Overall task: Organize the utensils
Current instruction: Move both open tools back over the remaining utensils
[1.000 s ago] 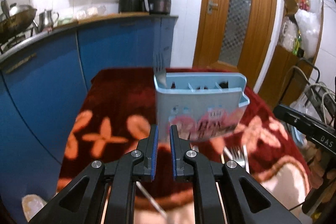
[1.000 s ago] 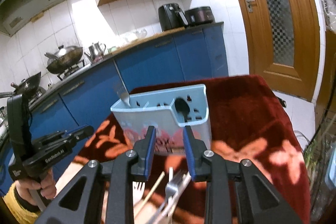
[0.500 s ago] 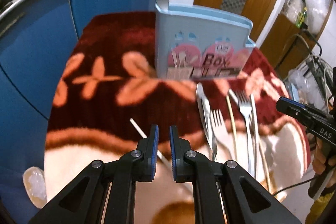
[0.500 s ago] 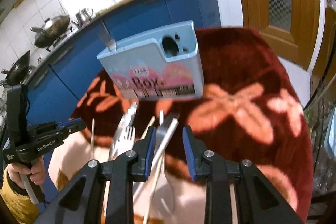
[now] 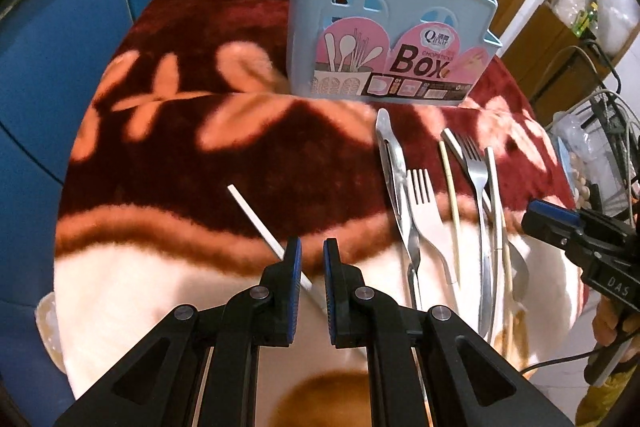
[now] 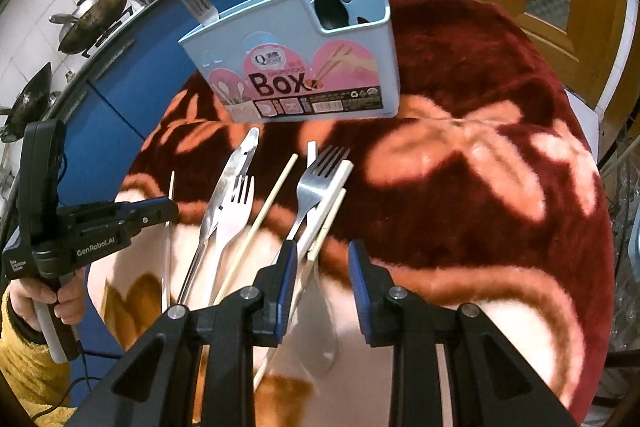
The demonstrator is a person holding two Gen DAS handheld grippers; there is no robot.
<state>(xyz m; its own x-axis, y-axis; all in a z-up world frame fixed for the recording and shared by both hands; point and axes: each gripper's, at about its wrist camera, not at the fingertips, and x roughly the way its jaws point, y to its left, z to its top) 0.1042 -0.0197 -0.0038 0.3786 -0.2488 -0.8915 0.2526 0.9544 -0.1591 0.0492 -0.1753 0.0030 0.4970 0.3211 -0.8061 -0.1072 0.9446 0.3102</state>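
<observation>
Two grippers hang over a table draped in a dark red blanket (image 5: 192, 155) with a peach flower pattern. The left gripper (image 5: 311, 259) points down at the pale near edge of the blanket; its blue-padded fingers (image 5: 295, 267) stand a narrow gap apart with nothing clamped between them, and a single white chopstick (image 5: 256, 215) lies slantwise on the cloth, its near end passing under the left finger. The right gripper (image 6: 323, 263) has its fingers (image 6: 289, 267) further apart, also holding nothing, above the near ends of a loose row of utensils.

That row lies on the blanket in front of a light blue utensil box (image 6: 304, 67), which stands upright and is printed "Box". In the right wrist view, from left to right, the row holds a metal knife (image 6: 226, 187), a white fork (image 6: 236, 211), a pale chopstick (image 6: 268, 203), a steel fork (image 6: 316, 179) and a white chopstick (image 6: 330, 199) partly under it. One fork (image 6: 198, 9) stands tines up in the left end of the box, and a dark spoon (image 6: 330, 9) shows in the right compartment.

Blue kitchen cabinets (image 6: 132, 75) run behind the table, with woks (image 6: 96, 15) on the counter.
</observation>
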